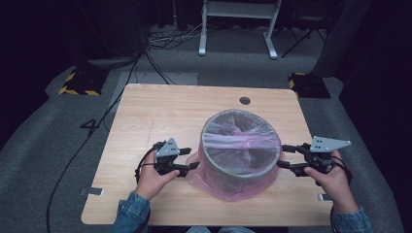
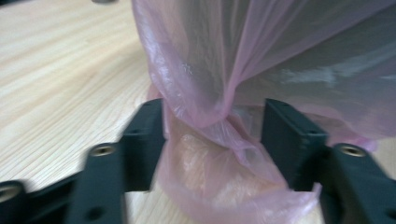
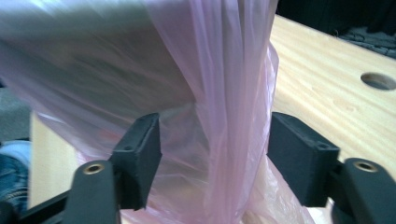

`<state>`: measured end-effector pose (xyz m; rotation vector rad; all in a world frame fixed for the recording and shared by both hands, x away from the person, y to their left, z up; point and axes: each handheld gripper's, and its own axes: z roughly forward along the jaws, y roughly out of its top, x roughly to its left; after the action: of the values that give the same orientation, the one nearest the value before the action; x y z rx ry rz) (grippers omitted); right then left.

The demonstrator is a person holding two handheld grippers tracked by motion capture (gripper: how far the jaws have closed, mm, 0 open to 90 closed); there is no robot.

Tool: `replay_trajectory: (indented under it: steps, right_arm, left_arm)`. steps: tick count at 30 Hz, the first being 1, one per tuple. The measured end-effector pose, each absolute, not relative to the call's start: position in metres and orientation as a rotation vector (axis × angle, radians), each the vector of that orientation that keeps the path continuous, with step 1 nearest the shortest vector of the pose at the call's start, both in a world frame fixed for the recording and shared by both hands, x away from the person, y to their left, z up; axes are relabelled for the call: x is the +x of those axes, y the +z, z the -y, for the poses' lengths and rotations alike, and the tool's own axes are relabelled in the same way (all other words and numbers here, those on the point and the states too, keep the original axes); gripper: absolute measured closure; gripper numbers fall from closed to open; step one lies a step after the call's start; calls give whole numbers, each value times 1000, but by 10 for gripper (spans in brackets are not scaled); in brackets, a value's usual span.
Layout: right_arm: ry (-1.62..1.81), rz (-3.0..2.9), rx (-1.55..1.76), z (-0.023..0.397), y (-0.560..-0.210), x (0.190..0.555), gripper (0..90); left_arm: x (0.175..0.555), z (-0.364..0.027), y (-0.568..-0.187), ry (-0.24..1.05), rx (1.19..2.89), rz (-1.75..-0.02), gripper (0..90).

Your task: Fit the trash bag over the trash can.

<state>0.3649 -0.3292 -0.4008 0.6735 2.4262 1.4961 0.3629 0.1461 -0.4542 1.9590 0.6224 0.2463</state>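
Bag of thin pink film, fitted over a round grey bin just right of the table's centre.

The film will likely handle as light, soft, slippery and easily torn; the bin as light but stiff. Take hold at the loose gathered skirt near the base, at 9 o'clock and 3 o'clock of the bin, not at the taut film across the mouth. Left gripper: jaws open, a fold of film lying between them, unpinched. Right gripper: jaws open astride a hanging pleat. The wooden table carries a cable hole at 12 o'clock.
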Motion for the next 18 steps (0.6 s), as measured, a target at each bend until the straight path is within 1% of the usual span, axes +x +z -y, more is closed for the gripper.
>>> replay_trajectory:
  steps: [2,6,12,18]
  right_arm:
    - [1548,-2392,662,333,-391,361,289]
    - [1627,-2350,629,331,-369,356,211]
    - [1609,-2356,552,319,-334,358,212]
    - [1602,-2335,559,301,-308,375,200]
  left_arm:
    - [355,-155,-452,282,1930,-634,314]
    - [344,-171,-452,350,1934,-683,299]
    - [335,-189,-465,406,1960,-789,298]
    - [325,-207,-479,443,1980,-909,293]
